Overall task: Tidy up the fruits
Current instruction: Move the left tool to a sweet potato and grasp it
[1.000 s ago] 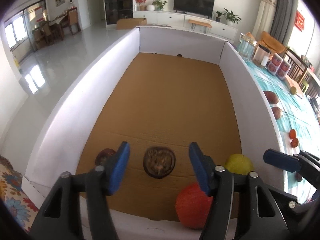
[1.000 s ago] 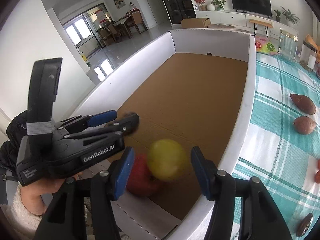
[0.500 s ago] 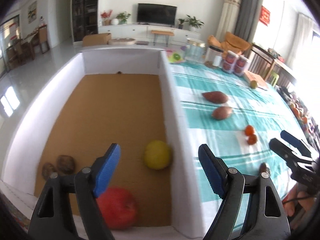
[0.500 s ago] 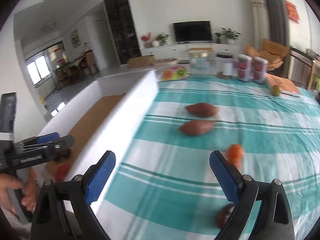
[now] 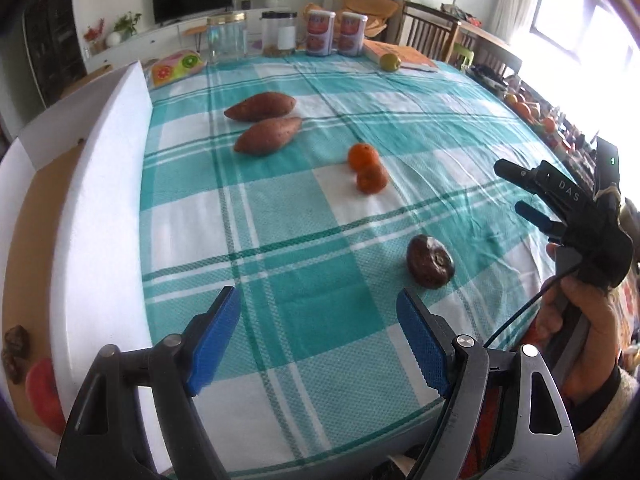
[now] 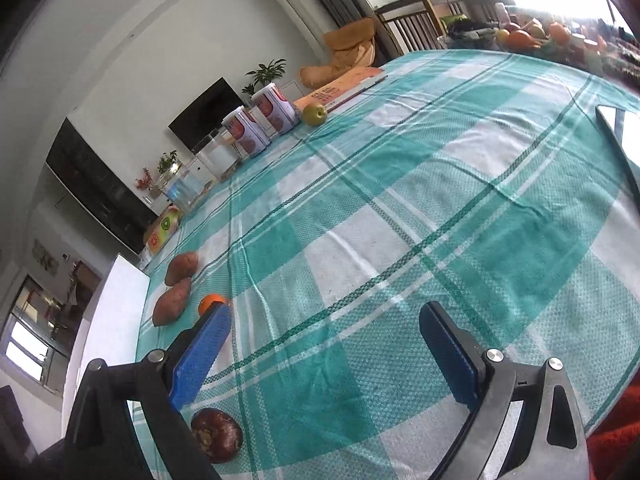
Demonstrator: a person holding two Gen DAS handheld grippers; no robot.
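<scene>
My left gripper (image 5: 318,336) is open and empty above the checked tablecloth (image 5: 304,208), beside the white-walled cardboard box (image 5: 104,200). A red fruit (image 5: 42,392) and dark fruits (image 5: 16,348) lie in the box. On the cloth lie two sweet potatoes (image 5: 264,124), two small oranges (image 5: 366,168) and a dark purple fruit (image 5: 430,262). My right gripper (image 6: 324,354) is open and empty, tilted, over the cloth; it shows at the right of the left wrist view (image 5: 536,196). The dark purple fruit (image 6: 216,434) lies below its left finger. An orange (image 6: 210,304) peeks behind that finger.
Glass jars (image 5: 226,38), two printed cans (image 5: 336,34), a green apple (image 5: 390,62) and a book (image 5: 404,56) stand at the table's far end. A pile of fruit (image 6: 528,36) sits at the far right. Chairs stand beyond the table.
The right gripper let go of the yellow fruit in the box. Both grippers swung right, from the box to over the tablecloth. The right gripper has rolled to a tilt.
</scene>
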